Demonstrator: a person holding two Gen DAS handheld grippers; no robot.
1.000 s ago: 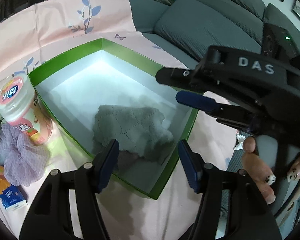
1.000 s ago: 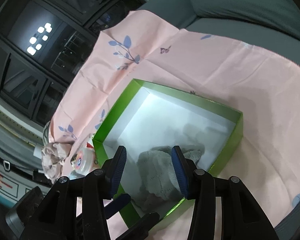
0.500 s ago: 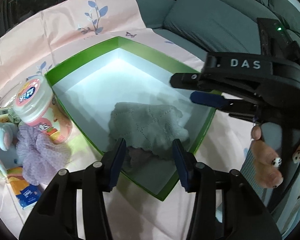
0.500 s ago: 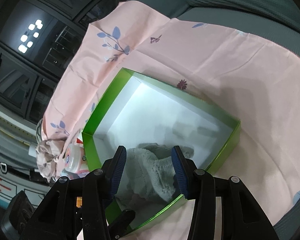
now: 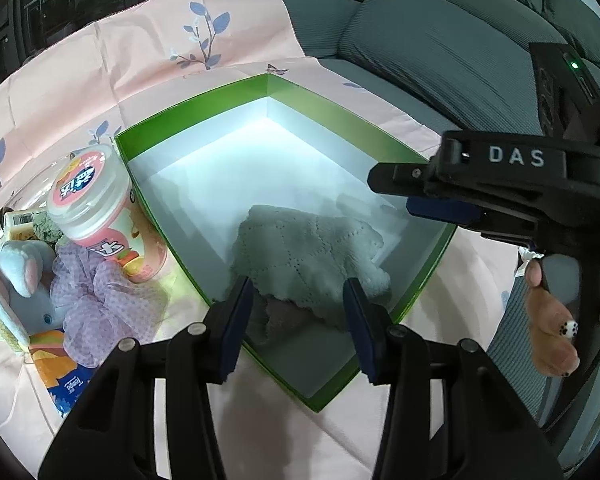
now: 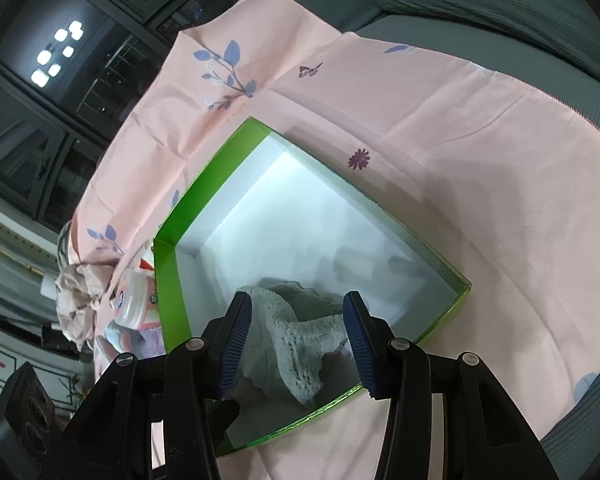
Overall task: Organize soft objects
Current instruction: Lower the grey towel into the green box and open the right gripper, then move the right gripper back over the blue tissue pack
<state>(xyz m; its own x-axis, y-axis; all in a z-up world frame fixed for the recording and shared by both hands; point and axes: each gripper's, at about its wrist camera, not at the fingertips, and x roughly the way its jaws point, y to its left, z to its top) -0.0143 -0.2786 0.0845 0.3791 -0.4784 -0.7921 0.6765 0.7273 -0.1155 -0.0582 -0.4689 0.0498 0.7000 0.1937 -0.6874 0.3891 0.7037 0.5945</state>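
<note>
boxes: 1 green box [image 5: 432,268] | cloths inside: 1 grey cloth [image 5: 308,252]

A pink floral sheet [image 5: 100,64] covers a grey sofa [image 5: 440,40]; dark windows [image 6: 40,80] reflect ceiling lights behind it.

"DAS" on right claw [image 5: 440,210]; "Tempo" on tissue pack [image 5: 66,386].
</note>
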